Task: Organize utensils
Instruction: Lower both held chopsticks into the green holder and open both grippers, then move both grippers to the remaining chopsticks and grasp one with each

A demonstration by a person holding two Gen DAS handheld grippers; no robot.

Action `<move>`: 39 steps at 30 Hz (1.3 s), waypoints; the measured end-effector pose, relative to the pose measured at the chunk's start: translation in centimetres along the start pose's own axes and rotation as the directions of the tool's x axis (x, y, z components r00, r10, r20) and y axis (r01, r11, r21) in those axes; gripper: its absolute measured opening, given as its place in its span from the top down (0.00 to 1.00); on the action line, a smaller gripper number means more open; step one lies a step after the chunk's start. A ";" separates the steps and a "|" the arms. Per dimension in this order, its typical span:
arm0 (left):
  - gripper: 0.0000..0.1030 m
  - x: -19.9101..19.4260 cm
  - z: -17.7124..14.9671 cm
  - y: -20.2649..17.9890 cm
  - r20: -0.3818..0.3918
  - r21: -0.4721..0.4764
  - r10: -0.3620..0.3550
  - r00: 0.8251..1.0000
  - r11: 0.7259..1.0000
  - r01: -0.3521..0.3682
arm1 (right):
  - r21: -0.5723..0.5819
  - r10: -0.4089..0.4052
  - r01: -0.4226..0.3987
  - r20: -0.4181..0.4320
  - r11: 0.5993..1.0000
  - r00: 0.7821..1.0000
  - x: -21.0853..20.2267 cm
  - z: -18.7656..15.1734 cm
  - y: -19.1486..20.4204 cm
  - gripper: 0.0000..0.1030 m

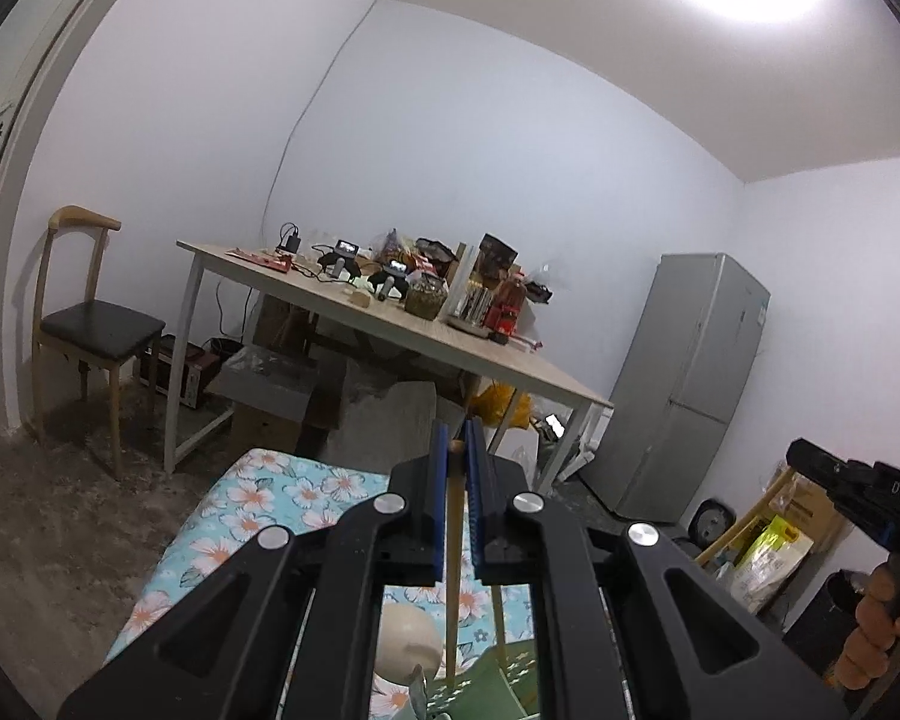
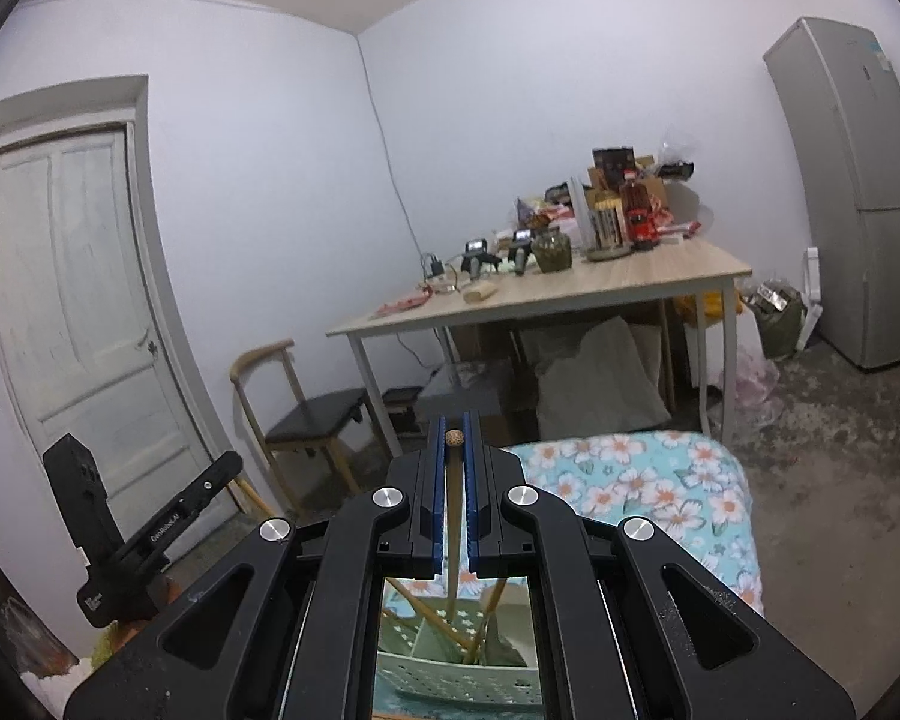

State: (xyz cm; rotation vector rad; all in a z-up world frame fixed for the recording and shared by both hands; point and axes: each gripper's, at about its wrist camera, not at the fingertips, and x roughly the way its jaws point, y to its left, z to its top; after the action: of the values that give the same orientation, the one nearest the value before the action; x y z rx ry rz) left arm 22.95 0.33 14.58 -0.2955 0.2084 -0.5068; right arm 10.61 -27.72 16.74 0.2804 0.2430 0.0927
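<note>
My left gripper [image 1: 457, 450] is shut on a wooden chopstick [image 1: 452, 576] that hangs down toward a green utensil basket [image 1: 510, 669]. A pale wooden spoon bowl [image 1: 407, 633] lies beside the basket. My right gripper [image 2: 454, 438] is shut on another wooden chopstick [image 2: 453, 546], its round end between the blue pads. Its lower end reaches into the green perforated basket [image 2: 450, 669], where several other chopsticks [image 2: 432, 615] lean. The right gripper also shows at the right edge of the left wrist view [image 1: 852, 483], and the left gripper's body at the left of the right wrist view [image 2: 120, 546].
The basket stands on a floral tablecloth [image 1: 270, 510], also in the right wrist view [image 2: 660, 480]. Behind is a wooden table [image 1: 390, 312] crowded with jars and boxes, a chair [image 1: 90, 324], a grey fridge [image 1: 690, 372], a white door [image 2: 72, 300] and a rough floor.
</note>
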 end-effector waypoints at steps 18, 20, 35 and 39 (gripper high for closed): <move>0.48 0.6 -2.9 2.1 -0.114 -0.091 -0.020 0.993 0.996 0.009 | 0.032 -0.036 0.038 -0.074 0.999 0.997 0.2 -2.3 -0.1 0.59; 0.44 -0.5 -2.5 2.1 -0.098 -0.083 -0.014 0.995 0.997 0.006 | 0.041 -0.038 0.040 -0.061 0.998 0.997 -0.6 -2.2 -0.1 0.57; 0.30 -8.1 -6.0 4.2 -0.184 0.087 0.088 0.979 0.994 -0.073 | 0.267 0.000 0.086 -0.305 0.960 0.952 -0.9 -9.8 -4.3 0.54; 0.30 -6.8 -10.8 2.9 -0.331 0.166 0.053 0.942 0.986 0.003 | 0.365 0.030 0.150 -0.443 0.919 0.896 0.3 -14.4 -5.9 0.54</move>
State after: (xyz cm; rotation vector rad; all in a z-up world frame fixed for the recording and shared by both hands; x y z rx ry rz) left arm 15.56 3.76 4.39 -0.0427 0.4985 -0.5437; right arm 7.64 -29.52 1.53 0.6537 0.7301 0.0427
